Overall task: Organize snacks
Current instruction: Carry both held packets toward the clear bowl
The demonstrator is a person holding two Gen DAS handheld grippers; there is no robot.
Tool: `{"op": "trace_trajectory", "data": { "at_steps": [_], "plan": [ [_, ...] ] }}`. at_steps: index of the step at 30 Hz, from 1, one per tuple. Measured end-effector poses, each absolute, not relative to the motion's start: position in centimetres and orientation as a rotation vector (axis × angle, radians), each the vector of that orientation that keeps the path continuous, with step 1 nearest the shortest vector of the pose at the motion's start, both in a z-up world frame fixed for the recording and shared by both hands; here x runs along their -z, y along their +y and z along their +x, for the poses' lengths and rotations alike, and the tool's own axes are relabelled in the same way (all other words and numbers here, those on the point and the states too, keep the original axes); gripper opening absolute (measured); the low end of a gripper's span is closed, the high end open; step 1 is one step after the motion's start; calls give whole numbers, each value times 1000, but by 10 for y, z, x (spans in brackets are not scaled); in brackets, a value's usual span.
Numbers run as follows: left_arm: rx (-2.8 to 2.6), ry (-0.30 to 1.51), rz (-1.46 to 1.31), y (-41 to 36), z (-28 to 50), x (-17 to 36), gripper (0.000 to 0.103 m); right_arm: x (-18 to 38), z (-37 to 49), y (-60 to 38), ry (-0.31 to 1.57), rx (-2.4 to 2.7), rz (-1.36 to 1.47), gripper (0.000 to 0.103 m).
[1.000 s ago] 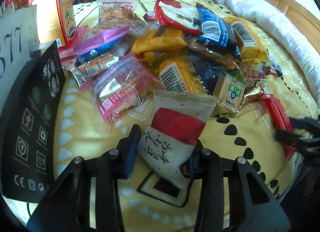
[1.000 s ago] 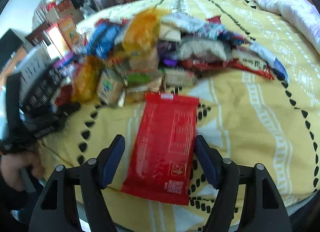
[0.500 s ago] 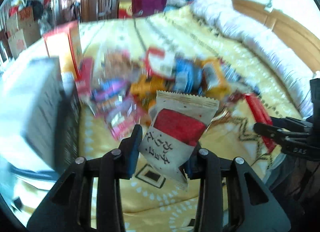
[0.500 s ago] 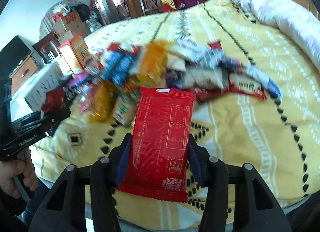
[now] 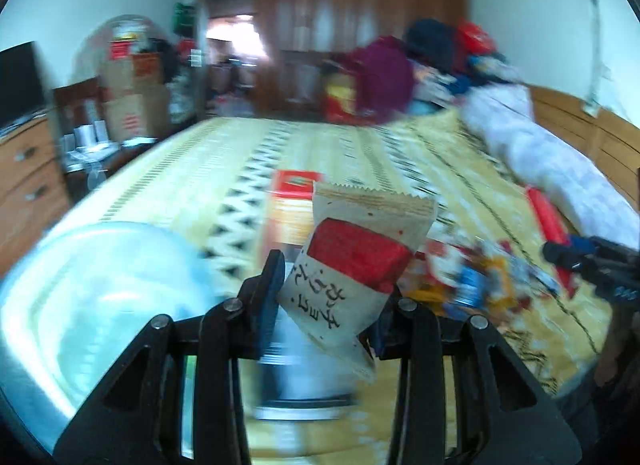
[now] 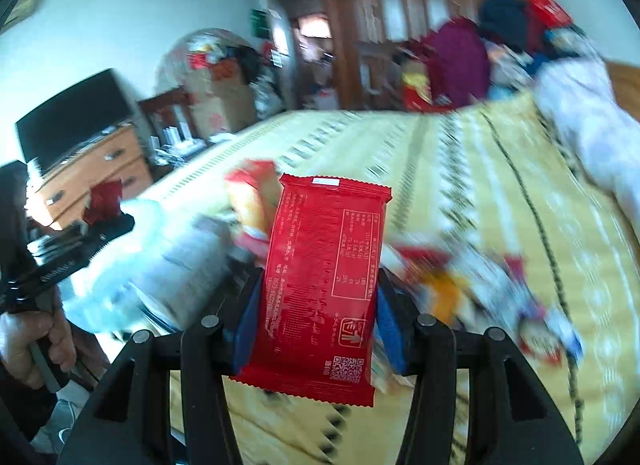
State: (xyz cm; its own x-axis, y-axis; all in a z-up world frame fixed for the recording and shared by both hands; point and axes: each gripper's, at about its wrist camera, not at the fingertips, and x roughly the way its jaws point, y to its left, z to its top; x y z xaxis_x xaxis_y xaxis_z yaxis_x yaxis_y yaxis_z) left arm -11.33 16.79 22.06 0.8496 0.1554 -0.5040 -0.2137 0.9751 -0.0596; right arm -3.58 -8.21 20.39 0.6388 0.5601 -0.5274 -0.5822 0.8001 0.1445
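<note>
My left gripper (image 5: 328, 297) is shut on a beige snack packet (image 5: 356, 265) with a red block and black writing, held up above the bed. My right gripper (image 6: 316, 313) is shut on a flat red snack packet (image 6: 324, 285), also lifted. The blurred snack pile lies on the yellow bedspread, low right in the left wrist view (image 5: 476, 277) and right of centre in the right wrist view (image 6: 460, 285). The right gripper also shows at the right edge of the left wrist view (image 5: 592, 265), the left gripper at the left edge of the right wrist view (image 6: 68, 241).
A pale blue-white container or bag (image 5: 92, 297) sits blurred at lower left, also in the right wrist view (image 6: 160, 261). An orange-red box (image 5: 292, 209) stands behind the beige packet. A white duvet (image 5: 560, 161) lies along the wooden headboard. A wooden dresser (image 6: 88, 177) stands left.
Both grippers have lifted their packets off the bed and swung left and up. The right gripper closed on the red packet. The pale container has come into view.
</note>
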Motion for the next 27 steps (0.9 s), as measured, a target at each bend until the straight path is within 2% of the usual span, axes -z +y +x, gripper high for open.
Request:
{"op": "trace_trajectory", "data": {
  "at_steps": [5,10,18,27],
  "plan": [
    [-366,521,-162,232,-138,-223,37,-243,-39,7,538,-837,-78,55],
    [-476,533,-202,266,-156,-215,37,-258,-57,98,542,-1003,-129,55],
    [-532,547,-273,299,-174,-202,37,-248,-84,204,615,-1155,-189,55],
    [-532,558,-319,318,-178,-194,37,-225,-92,252,691,-1198,-231,55]
  ]
}}
